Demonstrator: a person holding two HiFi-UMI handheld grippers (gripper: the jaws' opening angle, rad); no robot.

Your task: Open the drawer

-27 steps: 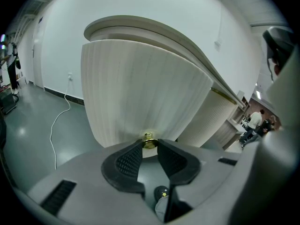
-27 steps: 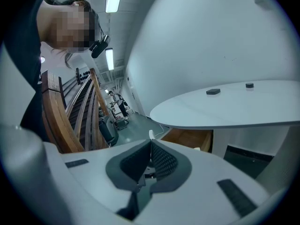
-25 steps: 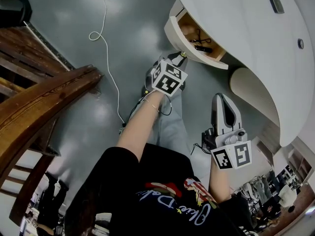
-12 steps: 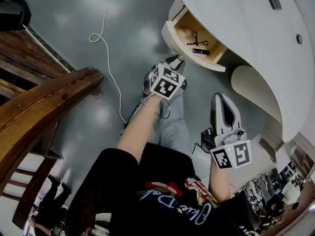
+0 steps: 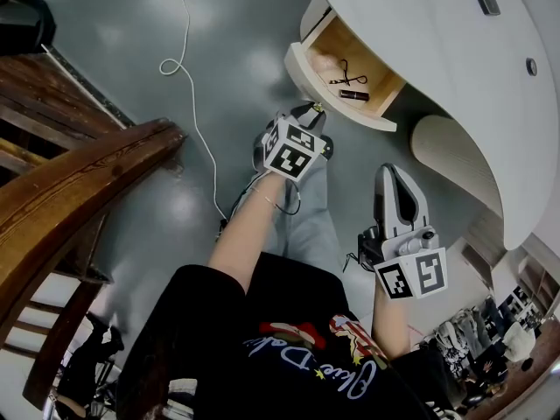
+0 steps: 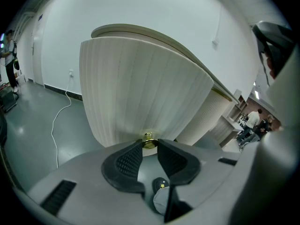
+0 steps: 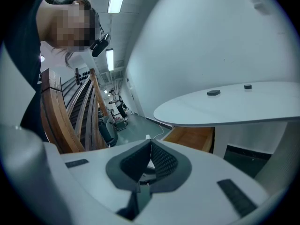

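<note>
The drawer [image 5: 300, 66] has been drawn farther out of the white desk [image 5: 437, 51] than a second ago, and more of its wooden inside is now exposed. The left gripper [image 5: 312, 112] has been carried back with it towards the person. Its jaws are clamped on the brass knob [image 6: 149, 138] at the middle of the ribbed drawer front, as before. A black cord [image 5: 350, 70] and a small dark stick [image 5: 353, 95] are seen lying inside the drawer. The right gripper [image 5: 395, 175] has hardly been shifted. It is held well apart from the drawer, below the desk edge, with its jaws together and nothing between them.
</note>
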